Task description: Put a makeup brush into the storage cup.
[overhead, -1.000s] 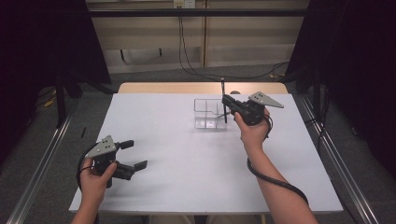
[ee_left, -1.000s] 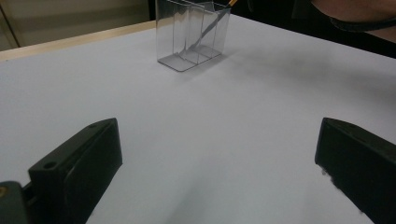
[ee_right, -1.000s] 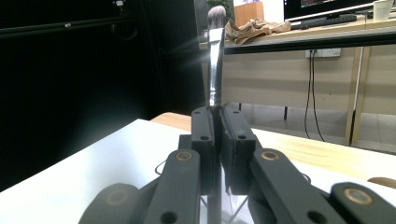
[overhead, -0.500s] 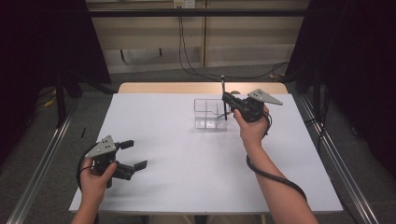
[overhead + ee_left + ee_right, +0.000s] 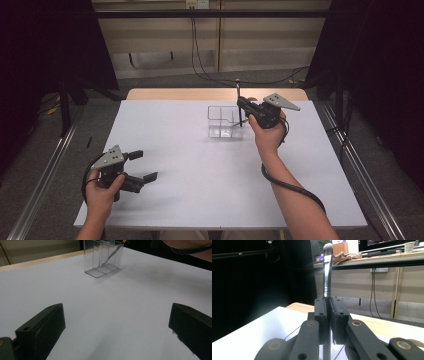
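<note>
A clear plastic holder (image 5: 223, 122) with compartments stands at the far middle of the white table. My right gripper (image 5: 242, 105) is beside its right end, shut on a thin dark brush (image 5: 238, 95) that stands nearly upright. The brush's lower end reaches down into the holder's right compartment. In the right gripper view the jaws (image 5: 329, 307) clamp the shiny handle (image 5: 327, 272), with the bristle tuft on top. My left gripper (image 5: 142, 165) rests open near the front left with nothing between its jaws. In the left gripper view (image 5: 116, 332) the holder (image 5: 95, 262) and the brush handle (image 5: 112, 255) stand far ahead.
The white table top (image 5: 200, 175) has a wooden strip (image 5: 165, 94) along its far edge. Metal rails (image 5: 350, 155) run along both sides of the table. Cables hang down the back wall.
My right gripper has edged slightly upward with the brush. The left gripper has stayed put.
</note>
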{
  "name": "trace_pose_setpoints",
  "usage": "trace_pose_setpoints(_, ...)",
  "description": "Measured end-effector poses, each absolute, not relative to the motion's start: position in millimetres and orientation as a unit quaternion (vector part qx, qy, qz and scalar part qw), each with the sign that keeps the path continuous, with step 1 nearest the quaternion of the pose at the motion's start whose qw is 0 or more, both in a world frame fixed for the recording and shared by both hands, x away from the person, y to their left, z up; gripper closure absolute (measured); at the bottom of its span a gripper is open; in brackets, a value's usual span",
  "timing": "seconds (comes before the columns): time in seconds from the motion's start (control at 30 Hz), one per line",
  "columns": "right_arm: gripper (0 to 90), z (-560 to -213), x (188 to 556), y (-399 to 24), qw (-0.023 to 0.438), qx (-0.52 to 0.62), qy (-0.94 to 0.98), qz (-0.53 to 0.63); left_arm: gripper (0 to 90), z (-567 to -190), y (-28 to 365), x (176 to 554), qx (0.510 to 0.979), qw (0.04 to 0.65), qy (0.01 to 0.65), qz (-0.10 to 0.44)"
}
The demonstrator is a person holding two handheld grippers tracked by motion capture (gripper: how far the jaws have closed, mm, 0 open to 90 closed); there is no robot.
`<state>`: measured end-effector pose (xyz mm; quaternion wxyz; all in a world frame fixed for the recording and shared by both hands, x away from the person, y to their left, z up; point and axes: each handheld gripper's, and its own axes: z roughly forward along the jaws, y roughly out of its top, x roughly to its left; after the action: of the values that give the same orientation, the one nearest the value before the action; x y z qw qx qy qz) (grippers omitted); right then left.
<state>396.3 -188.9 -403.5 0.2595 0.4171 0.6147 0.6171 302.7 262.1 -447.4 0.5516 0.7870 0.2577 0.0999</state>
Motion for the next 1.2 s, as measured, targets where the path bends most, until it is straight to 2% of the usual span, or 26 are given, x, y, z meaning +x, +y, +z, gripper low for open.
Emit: trace_pose_setpoints(1.2, 84.8, -408.4, 421.8, -192.6, 0.273, 0.431, 0.613, 0.603, 0.6, -450.3, 263.1, 303.7, 0.787, 0.55, 0.264, 0.097)
